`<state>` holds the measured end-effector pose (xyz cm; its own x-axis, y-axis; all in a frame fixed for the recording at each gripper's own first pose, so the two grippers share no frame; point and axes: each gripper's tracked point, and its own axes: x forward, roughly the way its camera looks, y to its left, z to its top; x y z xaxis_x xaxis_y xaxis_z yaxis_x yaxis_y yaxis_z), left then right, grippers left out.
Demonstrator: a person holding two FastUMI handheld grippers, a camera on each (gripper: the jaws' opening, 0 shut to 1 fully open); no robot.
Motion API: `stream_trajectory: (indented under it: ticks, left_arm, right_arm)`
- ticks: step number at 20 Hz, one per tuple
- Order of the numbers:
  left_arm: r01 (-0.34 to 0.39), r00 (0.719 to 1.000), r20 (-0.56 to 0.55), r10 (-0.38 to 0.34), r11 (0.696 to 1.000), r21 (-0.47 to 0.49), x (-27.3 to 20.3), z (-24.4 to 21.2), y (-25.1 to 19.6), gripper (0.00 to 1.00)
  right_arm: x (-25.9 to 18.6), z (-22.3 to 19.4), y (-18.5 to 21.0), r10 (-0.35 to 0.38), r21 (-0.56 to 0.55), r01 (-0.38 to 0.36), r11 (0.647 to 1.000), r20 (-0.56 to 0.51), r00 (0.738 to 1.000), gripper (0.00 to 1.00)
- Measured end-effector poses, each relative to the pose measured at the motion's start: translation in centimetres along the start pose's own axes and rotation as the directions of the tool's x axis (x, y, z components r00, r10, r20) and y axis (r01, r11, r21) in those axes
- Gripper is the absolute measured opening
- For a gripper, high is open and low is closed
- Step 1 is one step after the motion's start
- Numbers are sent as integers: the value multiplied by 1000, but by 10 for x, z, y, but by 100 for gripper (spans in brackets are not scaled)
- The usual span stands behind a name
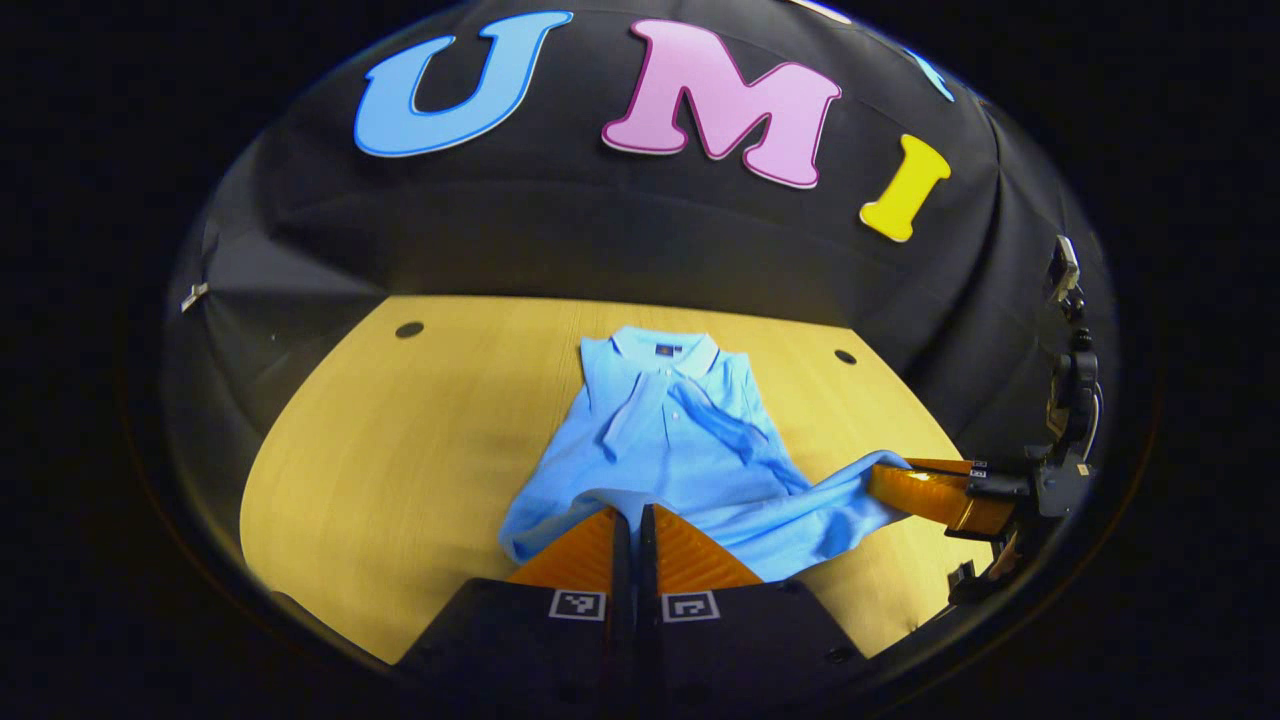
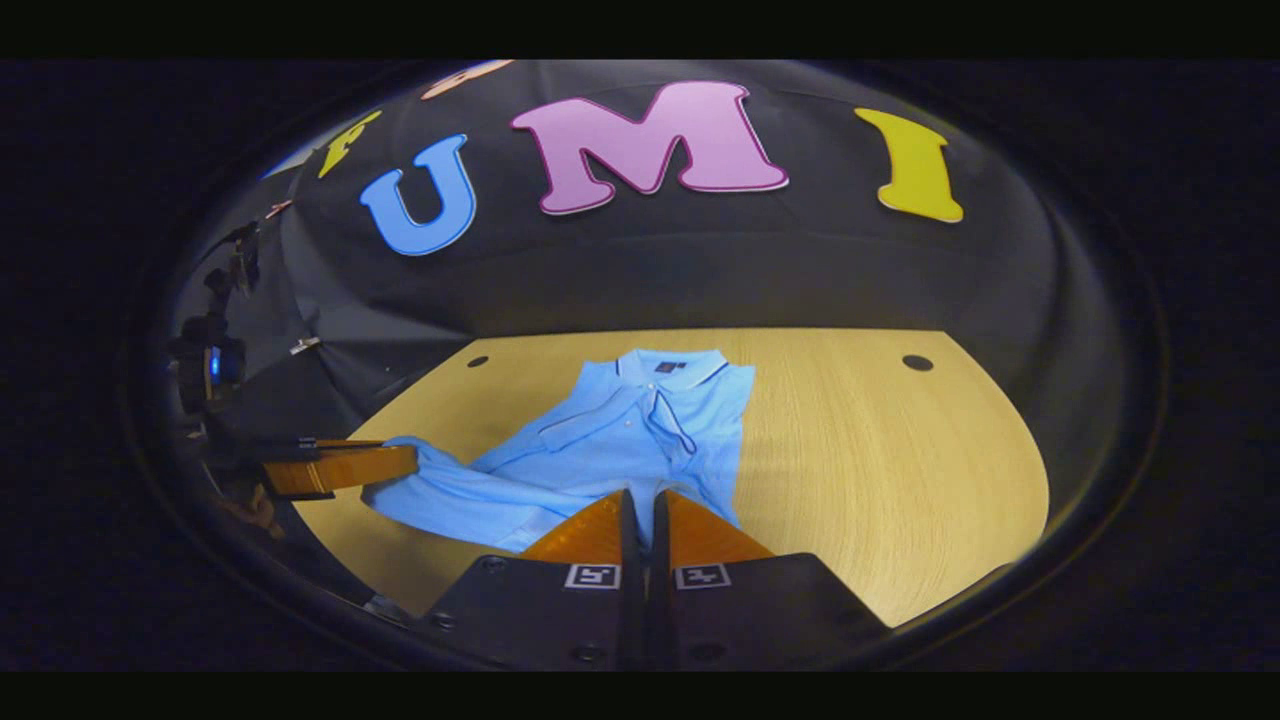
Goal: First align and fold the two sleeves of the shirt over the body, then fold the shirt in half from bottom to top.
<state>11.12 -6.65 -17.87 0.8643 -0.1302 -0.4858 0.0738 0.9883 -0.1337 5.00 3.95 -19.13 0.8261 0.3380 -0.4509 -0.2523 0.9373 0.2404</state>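
Observation:
A light blue polo shirt (image 1: 680, 430) lies on the wooden table (image 1: 400, 450), collar at the far end, both sleeves folded across its chest. In the left gripper view, my left gripper (image 1: 635, 512) is shut on the bottom hem near its left corner. Farther right, my right gripper (image 1: 885, 478) pinches the other hem corner and pulls it out to the side. In the right gripper view, the shirt (image 2: 620, 430) stretches from my right gripper (image 2: 642, 497), shut on the hem, to my left gripper (image 2: 405, 458) at the left. The hem looks raised off the table.
Bare tabletop (image 2: 880, 460) spreads to the shirt's sides, with small dark holes (image 1: 409, 329) (image 2: 917, 362) near the far edge. The black cloth wall rises right behind the table. A dark camera mount (image 1: 1075, 380) stands by the table's right edge.

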Motion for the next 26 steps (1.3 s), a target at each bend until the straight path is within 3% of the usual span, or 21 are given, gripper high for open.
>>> stream_trajectory:
  ticks: [4, 5, 6, 7, 11, 14, 15, 16, 18, 19, 20, 22, 25, 26]
  left_arm:
    - [4, 995, 96, 2, 998, -56, 42, 56, -3, 6]
    - [4, 994, 111, 2, 998, -58, 52, 66, -4, 6]
    - [1, 992, 124, 6, 998, -59, 62, 76, -3, 11]
    - [-4, 991, 132, 12, 998, -60, 74, 85, 0, 6]
    - [-19, 989, 146, 25, 999, -39, 124, 116, 15, 6]
    - [20, 990, 140, -13, 998, -55, 172, 136, 18, 6]
    - [24, 991, 133, -16, 998, -56, 185, 137, 21, 1]
    - [22, 993, 118, -15, 998, -55, 207, 137, 26, 6]
    - [4, 994, 112, -1, 1000, -31, 230, 139, 33, 6]
    - [-1, 994, 110, 3, 1000, -13, 239, 140, 36, 6]
    - [-8, 994, 112, 7, 1000, 6, 252, 143, 38, 6]
    - [-12, 994, 108, 11, 1000, 4, 275, 146, 39, 6]
    - [-26, 996, 86, 27, 1000, -8, 318, 141, 38, 6]
    - [-37, 996, 83, 37, 999, -3, 320, 136, 42, 11]
  right_arm:
    - [41, 46, -8, -1, -5, 1, 1000, 71, 997, 5]
    - [52, 56, -12, -3, -8, 4, 1000, 82, 997, 0]
    - [62, 64, -17, -7, -11, 8, 1000, 87, 996, 0]
    - [73, 72, -22, -9, -16, 11, 1000, 94, 996, 0]
    - [118, 103, -46, -25, -34, 29, 999, 124, 992, 0]
    - [159, 121, -62, -33, -37, 38, 999, 130, 991, 5]
    - [176, 128, -67, -36, -39, 41, 998, 137, 990, 5]
    - [192, 134, -73, -39, -41, 45, 998, 140, 989, 0]
    - [215, 137, -78, -40, -38, 45, 998, 133, 990, 5]
    - [228, 137, -81, -41, -37, 46, 998, 127, 991, 0]
    - [237, 139, -84, -48, -40, 54, 998, 127, 991, 5]
    - [257, 135, -93, -74, -61, 82, 995, 121, 990, 0]
    - [285, 113, -109, -127, -69, 132, 989, 78, 989, 5]
    - [291, 107, -112, -141, -74, 146, 987, 68, 988, 5]
